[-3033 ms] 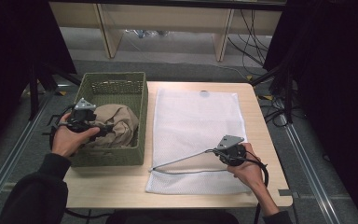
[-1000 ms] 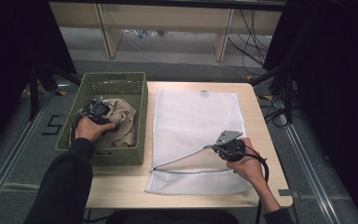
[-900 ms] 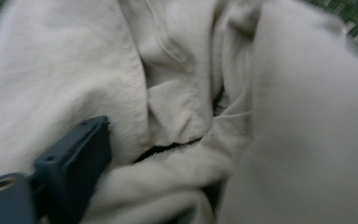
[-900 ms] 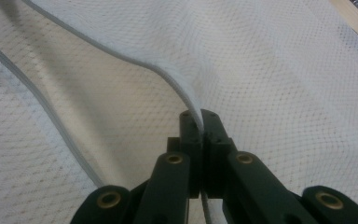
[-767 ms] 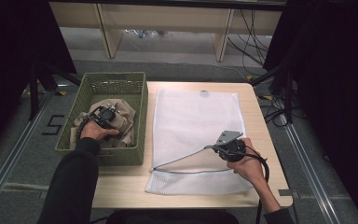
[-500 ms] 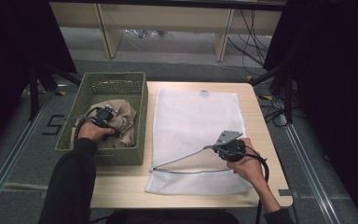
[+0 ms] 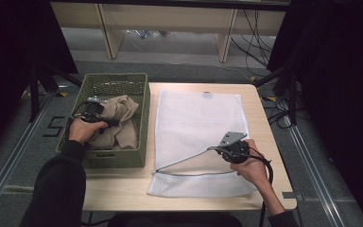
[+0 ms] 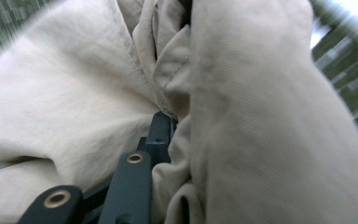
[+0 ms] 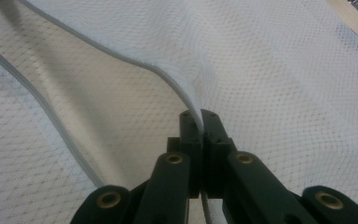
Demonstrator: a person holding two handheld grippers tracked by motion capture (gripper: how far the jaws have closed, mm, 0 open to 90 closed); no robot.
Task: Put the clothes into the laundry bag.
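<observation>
Now left hand-held gripper (image 7: 108,122) closing on beige cloth (image 7: 123,118) within basket (image 7: 144,118) walls; right hand-held gripper (image 9: 200,116) pinches mesh bag (image 7: 198,113) mouth edge.

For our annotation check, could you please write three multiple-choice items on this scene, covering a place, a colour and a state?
1. Where does the beige garment lie?
A. in the basket
B. on the mesh bag
C. on the floor

2. What colour is the basket?
A. white
B. green
C. red

3. What does the right claw grip?
A. nothing
B. the garment
C. the bag's upper edge

Key: 1 A, the cloth sits inside the basket walls; 2 B, its weave is green; 3 C, the jaws pinch the raised hem, holding the mouth open.
</observation>
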